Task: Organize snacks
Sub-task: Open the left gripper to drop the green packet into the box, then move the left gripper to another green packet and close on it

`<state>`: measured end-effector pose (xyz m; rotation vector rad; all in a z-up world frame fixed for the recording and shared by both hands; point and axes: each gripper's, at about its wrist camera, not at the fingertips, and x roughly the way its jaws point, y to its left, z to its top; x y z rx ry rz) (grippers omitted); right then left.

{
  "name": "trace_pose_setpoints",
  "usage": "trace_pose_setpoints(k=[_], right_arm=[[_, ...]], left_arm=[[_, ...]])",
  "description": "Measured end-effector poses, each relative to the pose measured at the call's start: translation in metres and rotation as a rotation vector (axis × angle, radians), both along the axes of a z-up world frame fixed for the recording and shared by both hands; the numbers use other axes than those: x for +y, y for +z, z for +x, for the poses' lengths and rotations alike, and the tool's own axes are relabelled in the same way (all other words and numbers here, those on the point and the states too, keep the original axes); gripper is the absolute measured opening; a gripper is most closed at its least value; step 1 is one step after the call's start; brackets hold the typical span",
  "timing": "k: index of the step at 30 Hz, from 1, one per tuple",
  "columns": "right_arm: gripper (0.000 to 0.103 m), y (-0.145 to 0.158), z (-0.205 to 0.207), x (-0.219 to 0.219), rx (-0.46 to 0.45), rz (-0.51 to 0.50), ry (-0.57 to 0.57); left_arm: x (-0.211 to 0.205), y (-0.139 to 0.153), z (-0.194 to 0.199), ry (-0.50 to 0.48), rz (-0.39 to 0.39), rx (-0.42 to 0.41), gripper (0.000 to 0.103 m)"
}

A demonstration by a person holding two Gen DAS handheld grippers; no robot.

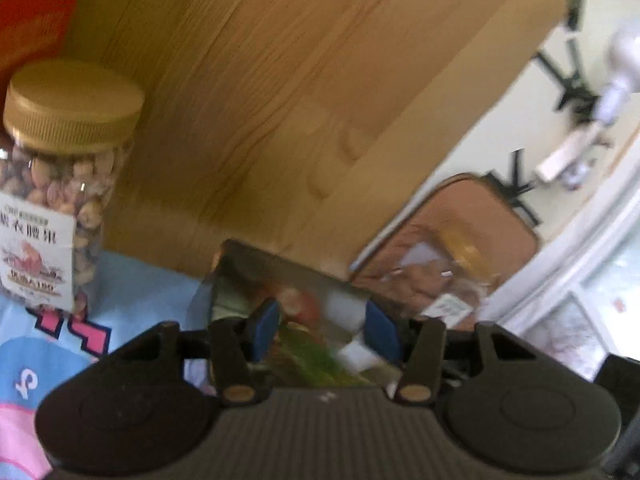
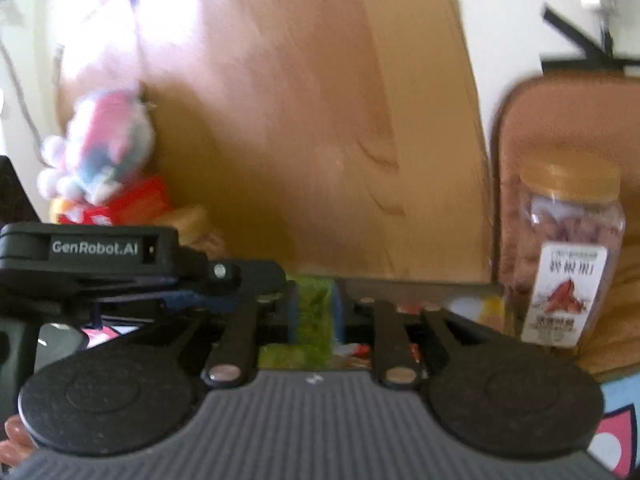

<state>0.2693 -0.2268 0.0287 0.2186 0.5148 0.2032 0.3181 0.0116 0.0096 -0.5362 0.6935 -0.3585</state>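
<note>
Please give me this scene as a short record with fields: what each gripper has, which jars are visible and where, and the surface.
left gripper: blue pads at both sides of a shiny snack packet; contact unclear from blur
right gripper: pads close against a green part of the packet
jar with gold lid: upright, left in the left wrist view, filled with nuts
second jar: upright, right in the right wrist view, before a brown cushion
surface: patterned blue and pink cloth
backdrop: wooden panel
</note>
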Motion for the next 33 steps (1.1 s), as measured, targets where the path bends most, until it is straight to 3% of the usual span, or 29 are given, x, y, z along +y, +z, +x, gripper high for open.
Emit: trace_pose_setpoints(k=[6, 11, 14, 17, 21, 33], right_arm=[[0.03, -0.007, -0.047, -0.034, -0.004, 0.1, 0.001], [0.038, -0.042, -0.107, -0.062, 0.133, 0.214, -0.015], [0.038, -0.06, -0.141, -0.074, 0.195, 0.317, -0.058], [0.038, -0.064, -0.159, -0.07, 0.201, 0.335, -0.071], [0.038, -0.07, -0.158, -0.063, 0.223, 0.348, -0.066], [0.038, -0.083, -0.158, -0.061, 0.183, 0.396, -0.054]], left_arm=[[0.011, 0.008, -0.051, -0.048, -0.027, -0.039, 0.049], [-0.009, -0.007, -0.099, -0.158, 0.02, 0.02, 0.053], [-0.025, -0.028, -0.104, -0.166, 0.12, 0.076, 0.054], [-0.045, -0.039, -0.106, -0.14, 0.252, 0.086, 0.054], [-0.063, -0.038, -0.116, -0.107, 0.331, 0.048, 0.054], [-0.076, -0.042, -0.125, -0.066, 0.402, 0.055, 0.054]])
